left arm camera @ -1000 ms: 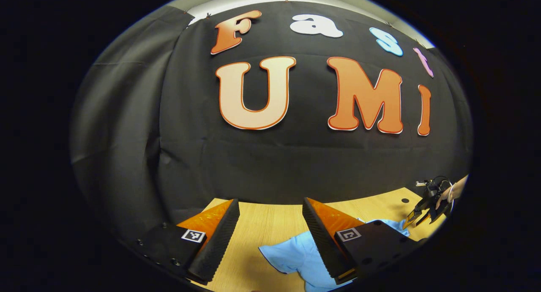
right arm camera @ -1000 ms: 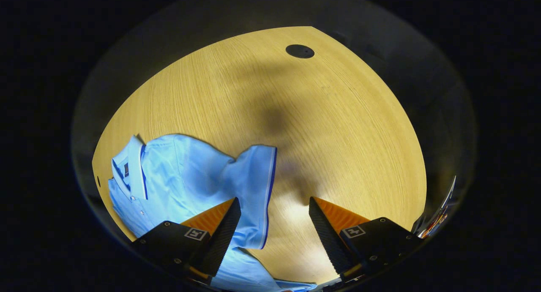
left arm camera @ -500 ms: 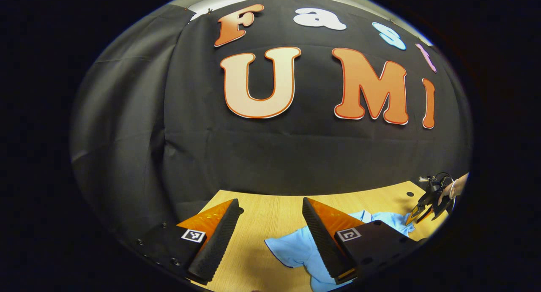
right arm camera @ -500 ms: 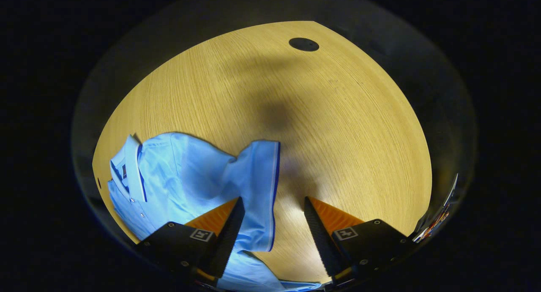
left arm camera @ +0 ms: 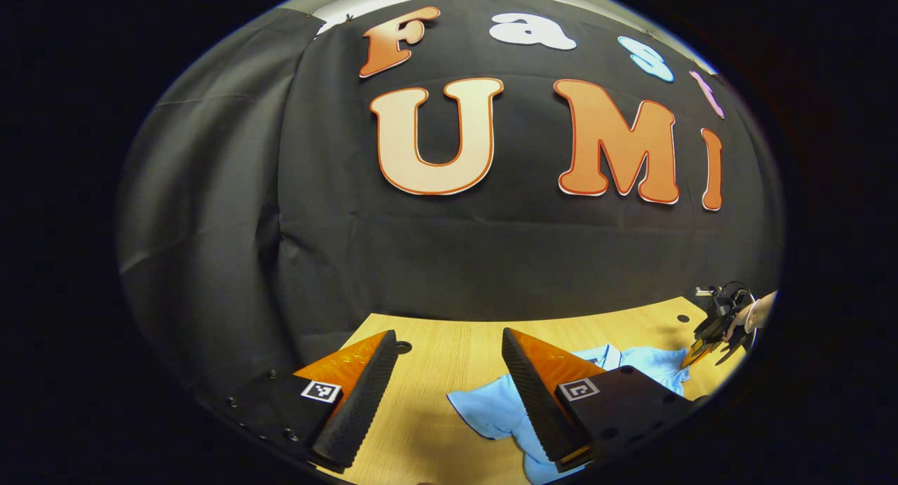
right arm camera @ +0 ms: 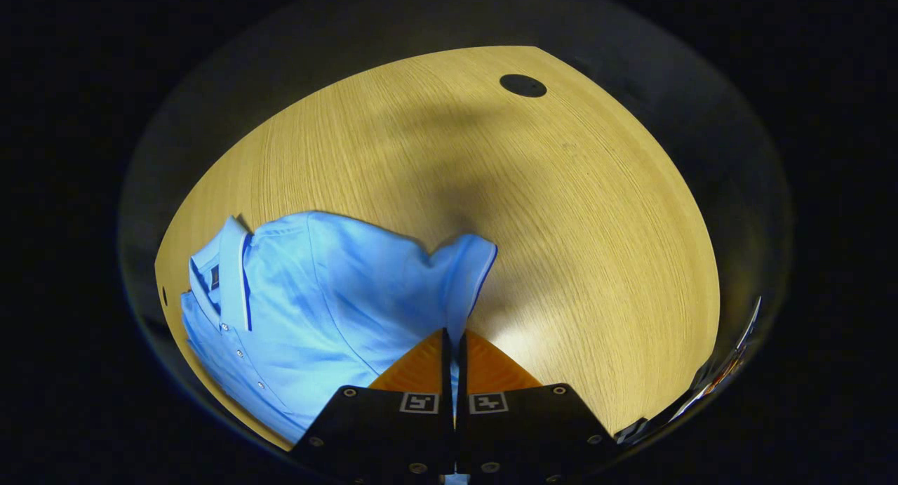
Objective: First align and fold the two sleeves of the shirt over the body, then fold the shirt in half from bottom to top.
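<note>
A light blue polo shirt [right arm camera: 330,295] lies on the wooden table [right arm camera: 561,211], collar [right arm camera: 235,274] at the left of the right gripper view. My right gripper [right arm camera: 452,341] is shut on the shirt's sleeve [right arm camera: 466,281] at its blue-trimmed cuff, which rises from the table between the fingers. In the left gripper view my left gripper [left arm camera: 449,348] hangs open above the table, with the shirt's other sleeve [left arm camera: 491,411] lying below, beside its right finger. Far off at the right edge the right gripper [left arm camera: 698,351], held by a hand [left arm camera: 754,313], touches the shirt [left arm camera: 649,362].
The black cloth wall [left arm camera: 456,260] stands right behind the table's far edge. A round dark hole [right arm camera: 523,85] sits in the tabletop far from the shirt, another [left arm camera: 403,346] next to my left finger. Bare wood stretches to the right of the shirt.
My right gripper went from open around the sleeve cuff to shut on it, and the cuff now lifts off the table. The left gripper drifted slightly, staying open.
</note>
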Demonstrator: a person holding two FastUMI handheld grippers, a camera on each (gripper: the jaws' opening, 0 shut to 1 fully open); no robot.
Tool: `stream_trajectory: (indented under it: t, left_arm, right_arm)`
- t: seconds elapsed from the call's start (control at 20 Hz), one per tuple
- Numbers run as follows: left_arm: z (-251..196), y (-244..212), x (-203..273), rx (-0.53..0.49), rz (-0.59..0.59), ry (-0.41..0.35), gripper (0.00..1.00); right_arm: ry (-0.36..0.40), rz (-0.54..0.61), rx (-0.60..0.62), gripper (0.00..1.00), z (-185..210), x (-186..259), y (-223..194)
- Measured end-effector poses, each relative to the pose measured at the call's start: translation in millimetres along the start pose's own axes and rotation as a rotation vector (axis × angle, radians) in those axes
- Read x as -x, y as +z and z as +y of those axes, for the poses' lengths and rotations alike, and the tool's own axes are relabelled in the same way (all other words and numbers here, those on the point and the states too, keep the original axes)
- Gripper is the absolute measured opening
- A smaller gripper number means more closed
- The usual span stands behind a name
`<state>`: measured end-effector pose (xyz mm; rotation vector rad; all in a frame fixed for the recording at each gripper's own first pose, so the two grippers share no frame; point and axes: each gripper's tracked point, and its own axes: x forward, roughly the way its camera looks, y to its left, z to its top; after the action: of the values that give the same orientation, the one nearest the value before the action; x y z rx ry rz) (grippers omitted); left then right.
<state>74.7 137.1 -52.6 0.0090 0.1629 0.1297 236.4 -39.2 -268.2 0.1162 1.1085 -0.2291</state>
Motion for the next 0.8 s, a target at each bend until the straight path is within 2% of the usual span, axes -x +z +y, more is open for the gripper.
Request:
stream_trajectory:
  t: [0.2, 0.4, 0.8]
  left_arm:
    - [8, 1, 6, 0.007, -0.008, -0.003, 0.96]
    - [17, 7, 13, 0.005, -0.022, -0.006, 0.97]
    - [50, 16, 22, 0.016, -0.043, -0.007, 0.96]
  right_arm:
    - [0.020, -0.052, 0.030, 0.01, 10, 31, 7]
    - [0.060, -0.109, 0.062, 0.01, 36, 68, 11]
    - [0.188, -0.129, 0.124, 0.01, 124, 117, -13]
